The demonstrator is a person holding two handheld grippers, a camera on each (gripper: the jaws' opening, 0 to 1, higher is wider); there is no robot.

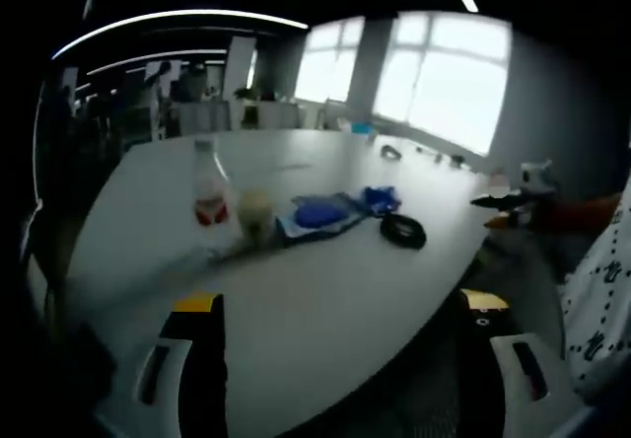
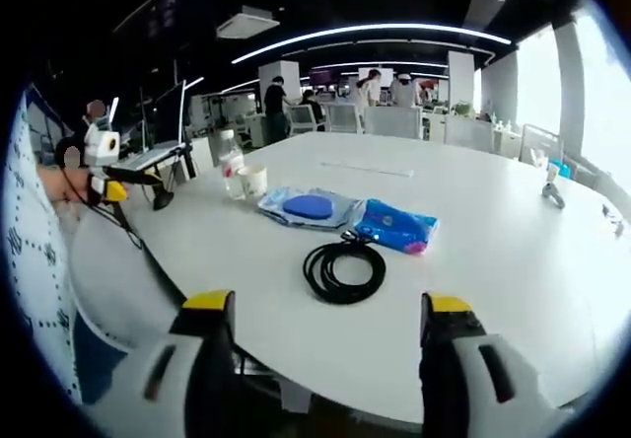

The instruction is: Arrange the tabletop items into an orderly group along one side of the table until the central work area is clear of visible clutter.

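Both our grippers, left gripper (image 1: 340,325) and right gripper (image 2: 327,325), hover spread wide and empty near the table (image 2: 493,221), black cable coil (image 2: 344,269) just beyond the right one

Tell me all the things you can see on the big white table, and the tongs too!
table: one, white, rounded, under everything.
bottle: one, clear with red label, upright at the far left end of the row.
paper cup: one, pale, right beside the bottle.
flat packet: one, clear with a blue disc inside, lying mid-table.
blue pack: one, blue, next to the flat packet.
cable: one, black, coiled, nearest the table edge.
left tongs: one pair, black with yellow tips, open, holding nothing.
right tongs: one pair, same colours, open, holding nothing.
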